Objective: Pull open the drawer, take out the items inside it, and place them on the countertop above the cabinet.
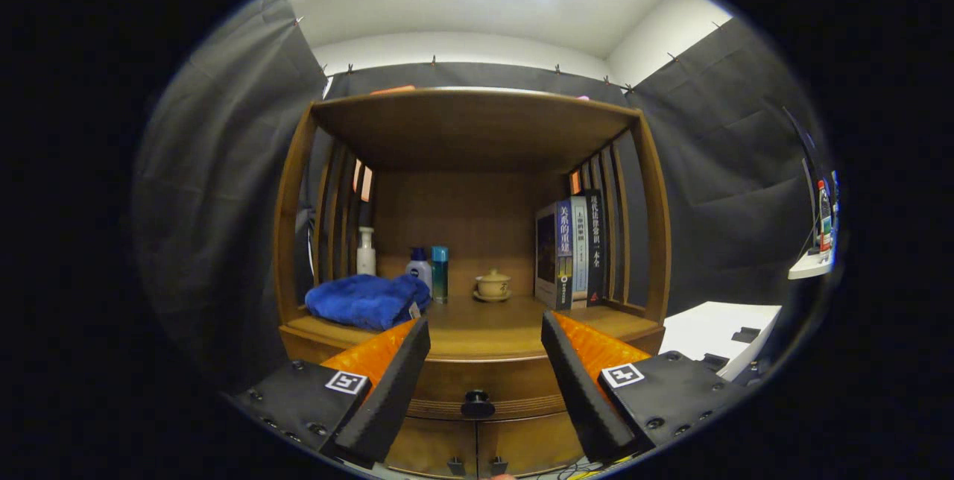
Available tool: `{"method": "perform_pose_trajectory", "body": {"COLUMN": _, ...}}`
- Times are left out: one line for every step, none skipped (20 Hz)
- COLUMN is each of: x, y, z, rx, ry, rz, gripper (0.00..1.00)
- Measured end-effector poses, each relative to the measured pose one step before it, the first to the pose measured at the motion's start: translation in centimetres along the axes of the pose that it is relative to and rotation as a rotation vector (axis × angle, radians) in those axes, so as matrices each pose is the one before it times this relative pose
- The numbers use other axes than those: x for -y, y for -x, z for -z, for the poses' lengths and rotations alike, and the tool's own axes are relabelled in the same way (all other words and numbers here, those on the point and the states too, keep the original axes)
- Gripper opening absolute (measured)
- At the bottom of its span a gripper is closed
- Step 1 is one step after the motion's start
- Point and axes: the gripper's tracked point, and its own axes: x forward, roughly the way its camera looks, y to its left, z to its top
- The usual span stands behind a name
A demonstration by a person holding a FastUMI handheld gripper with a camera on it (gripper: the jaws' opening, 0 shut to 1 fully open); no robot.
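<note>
Drawer is shut under the countertop, its dark knob between and just beyond my fingers, so I judge this the approach to the pull; next I must close in and pinch that knob. My gripper is spread wide, holding nothing. On the countertop I count three bottles, one blue towel, one lidded cup and about three books.

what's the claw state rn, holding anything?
Claw: open, holding nothing. Its fingers are spread wide apart, with the closed drawer's black knob between them, untouched.
</note>
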Motion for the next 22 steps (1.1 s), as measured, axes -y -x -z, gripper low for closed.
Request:
{"method": "perform_pose_trajectory", "body": {"x": -0.215, "y": -0.747, "z": 1.685, "rx": -0.01833, "ry": 0.02009, "rz": -0.00355, "gripper": 0.98}}
{"method": "perform_pose_trajectory", "body": {"x": -0.07, "y": -1.009, "z": 1.39, "rx": -0.00884, "ry": 0.02331, "rz": 0.00555, "gripper": 0.98}}
{"method": "perform_pose_trajectory", "body": {"x": -0.173, "y": -0.982, "z": 1.171, "rx": -0.01499, "ry": 0.01306, "rz": -0.00728, "gripper": 0.98}}
{"method": "perform_pose_trajectory", "body": {"x": -0.292, "y": -0.884, "z": 1.614, "rx": -0.01904, "ry": 0.00954, "rz": -0.00904, "gripper": 0.98}}
{"method": "perform_pose_trajectory", "body": {"x": -0.034, "y": -0.396, "z": 1.331, "rx": -0.02566, "ry": 0.00488, "rz": -0.00664, "gripper": 0.98}}
{"method": "perform_pose_trajectory", "body": {"x": -0.161, "y": -0.474, "z": 1.235, "rx": -0.02238, "ry": -0.00223, "rz": -0.00546, "gripper": 0.98}}
{"method": "perform_pose_trajectory", "body": {"x": -0.129, "y": -0.41, "z": 0.783, "rx": -0.01934, "ry": -0.00929, "rz": 0.00013, "gripper": 0.97}}
{"method": "perform_pose_trajectory", "body": {"x": -0.108, "y": -0.391, "z": 0.845, "rx": -0.01981, "ry": -0.01059, "rz": 0.00047, "gripper": 0.97}}
{"method": "perform_pose_trajectory", "body": {"x": -0.027, "y": -0.391, "z": 0.707, "rx": -0.01405, "ry": -0.00647, "rz": -0.00098, "gripper": 0.96}}
{"method": "perform_pose_trajectory", "body": {"x": -0.159, "y": -0.125, "z": 0.578, "rx": -0.01399, "ry": -0.00717, "rz": -0.00455, "gripper": 0.91}}
{"method": "perform_pose_trajectory", "body": {"x": -0.08, "y": -0.302, "z": 0.524, "rx": -0.01064, "ry": -0.00453, "rz": -0.00116, "gripper": 0.86}}
{"method": "perform_pose_trajectory", "body": {"x": -0.016, "y": -0.101, "z": 0.181, "rx": -0.0072, "ry": -0.00542, "rz": -0.00082, "gripper": 0.82}}
{"method": "perform_pose_trajectory", "body": {"x": 0.164, "y": -0.387, "z": 0.236, "rx": -0.00626, "ry": -0.00649, "rz": 0.00273, "gripper": 0.77}}
{"method": "perform_pose_trajectory", "body": {"x": -0.033, "y": -0.202, "z": 0.032, "rx": -0.00524, "ry": -0.00843, "rz": -0.00292, "gripper": 0.72}}
{"method": "perform_pose_trajectory", "body": {"x": 0.006, "y": -0.27, "z": -0.031, "rx": -0.00646, "ry": -0.00816, "rz": -0.00015, "gripper": 0.68}}
{"method": "perform_pose_trajectory", "body": {"x": 0.015, "y": -0.2, "z": -0.063, "rx": -0.00662, "ry": -0.00851, "rz": 0.003, "gripper": 0.63}}
{"method": "perform_pose_trajectory", "body": {"x": 0.234, "y": -0.565, "z": 0.094, "rx": -0.0114, "ry": -0.0074, "rz": 0.00486, "gripper": 0.58}}
{"method": "perform_pose_trajectory", "body": {"x": 0.02, "y": -0.173, "z": 0.179, "rx": -0.01213, "ry": -0.00751, "rz": -0.00063, "gripper": 0.54}}
{"method": "perform_pose_trajectory", "body": {"x": -0.087, "y": -0.248, "z": 0.183, "rx": -0.00904, "ry": -0.01469, "rz": 0.00226, "gripper": 0.53}}
{"method": "perform_pose_trajectory", "body": {"x": -0.032, "y": -0.164, "z": 0.062, "rx": -0.00672, "ry": -0.01464, "rz": 0.00071, "gripper": 0.53}}
{"method": "perform_pose_trajectory", "body": {"x": 0.112, "y": -0.098, "z": 0.045, "rx": -0.0028, "ry": -0.00805, "rz": 0.00144, "gripper": 0.53}}
{"method": "perform_pose_trajectory", "body": {"x": -0.034, "y": -0.061, "z": -0.069, "rx": 0.00339, "ry": 0.00685, "rz": -0.00095, "gripper": 0.53}}
